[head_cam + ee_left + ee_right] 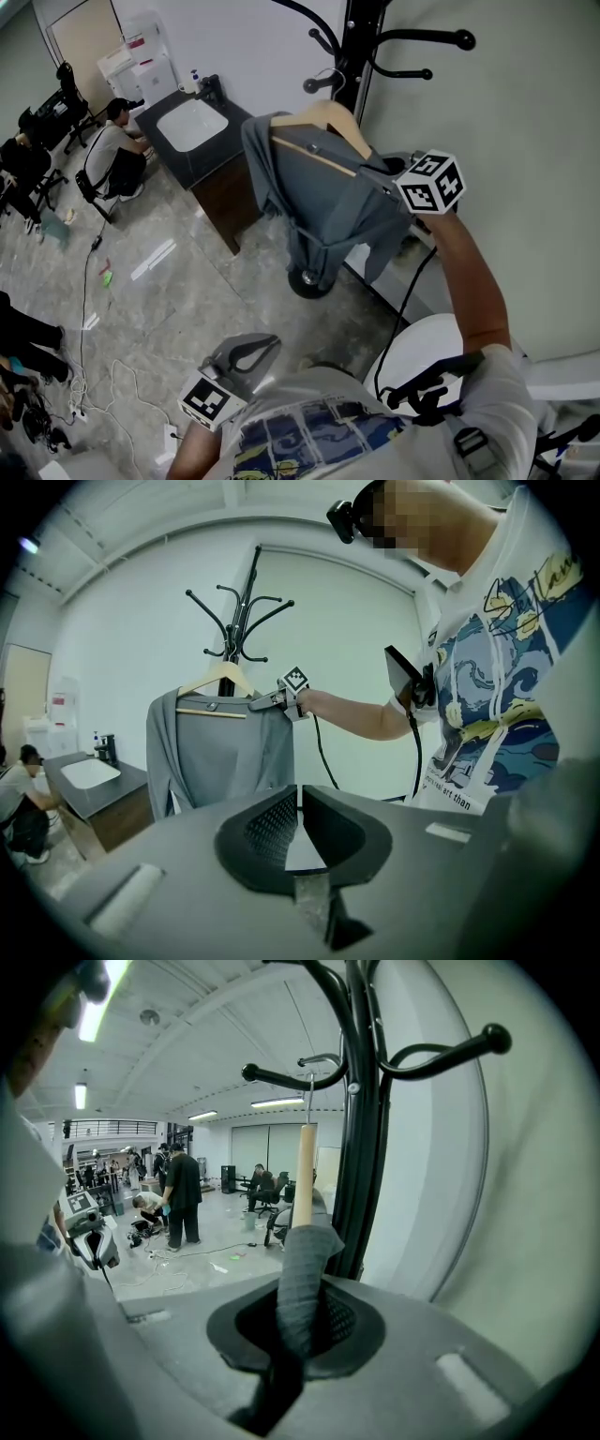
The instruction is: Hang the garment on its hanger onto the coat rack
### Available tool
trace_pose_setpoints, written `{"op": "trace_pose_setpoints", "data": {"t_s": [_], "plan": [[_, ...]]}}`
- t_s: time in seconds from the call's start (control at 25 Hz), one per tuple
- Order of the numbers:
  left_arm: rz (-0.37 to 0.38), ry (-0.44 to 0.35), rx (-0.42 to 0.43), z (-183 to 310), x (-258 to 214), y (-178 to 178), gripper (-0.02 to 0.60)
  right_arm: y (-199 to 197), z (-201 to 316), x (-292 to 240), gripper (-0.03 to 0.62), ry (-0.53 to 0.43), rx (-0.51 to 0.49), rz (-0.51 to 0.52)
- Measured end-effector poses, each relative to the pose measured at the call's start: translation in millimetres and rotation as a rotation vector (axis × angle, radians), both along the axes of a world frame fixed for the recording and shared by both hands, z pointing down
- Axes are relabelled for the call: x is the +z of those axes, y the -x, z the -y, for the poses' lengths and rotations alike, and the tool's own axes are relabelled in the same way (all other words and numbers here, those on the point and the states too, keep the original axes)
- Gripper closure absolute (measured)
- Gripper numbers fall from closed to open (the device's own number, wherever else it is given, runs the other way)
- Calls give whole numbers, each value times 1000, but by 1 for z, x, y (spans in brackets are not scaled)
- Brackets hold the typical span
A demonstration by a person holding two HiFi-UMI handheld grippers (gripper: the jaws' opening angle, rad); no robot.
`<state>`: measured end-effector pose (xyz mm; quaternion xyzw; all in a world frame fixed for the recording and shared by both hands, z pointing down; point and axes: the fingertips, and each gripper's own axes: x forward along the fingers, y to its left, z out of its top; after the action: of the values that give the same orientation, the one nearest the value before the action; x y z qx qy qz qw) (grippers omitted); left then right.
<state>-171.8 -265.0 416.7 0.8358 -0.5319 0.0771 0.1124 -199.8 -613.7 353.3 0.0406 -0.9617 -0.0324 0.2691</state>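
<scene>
A grey garment (319,202) hangs on a wooden hanger (323,117) right at the black coat rack (354,47). My right gripper (377,171) is shut on the garment's shoulder over the hanger's end. In the right gripper view the grey cloth (300,1269) runs between the jaws, and the hanger's arm (304,1176) rises to its wire hook (314,1061). That hook is by a rack arm (281,1077); whether it rests on the arm I cannot tell. My left gripper (253,352) is low near my body, shut and empty (298,794). From there I see the garment (220,752) and the right gripper (272,700).
A dark counter with a white sink (192,127) stands left of the rack, with a person crouching (117,150) beside it. The rack's base (309,281) sits by the wall (525,112). Cables (94,375) trail over the floor. Several people (183,1194) stand farther back.
</scene>
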Motion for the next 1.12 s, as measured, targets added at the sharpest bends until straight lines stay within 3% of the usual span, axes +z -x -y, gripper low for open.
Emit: {"op": "trace_pose_setpoints", "data": {"t_s": [0.44,0.56,0.76,1.12], "plan": [[0,1,-22,-23,2,2,560,-4,-1,10,551,-21,20,17],[0,5,-19,-35,2,4,560,-5,-3,4,503,-51,34,41],[4,20,-5,-65,7,6,560,-20,-16,-29,422,-184,93,94],[-7,17,74,-127,5,-6,560,-78,-104,-47,416,-279,230,160]]}}
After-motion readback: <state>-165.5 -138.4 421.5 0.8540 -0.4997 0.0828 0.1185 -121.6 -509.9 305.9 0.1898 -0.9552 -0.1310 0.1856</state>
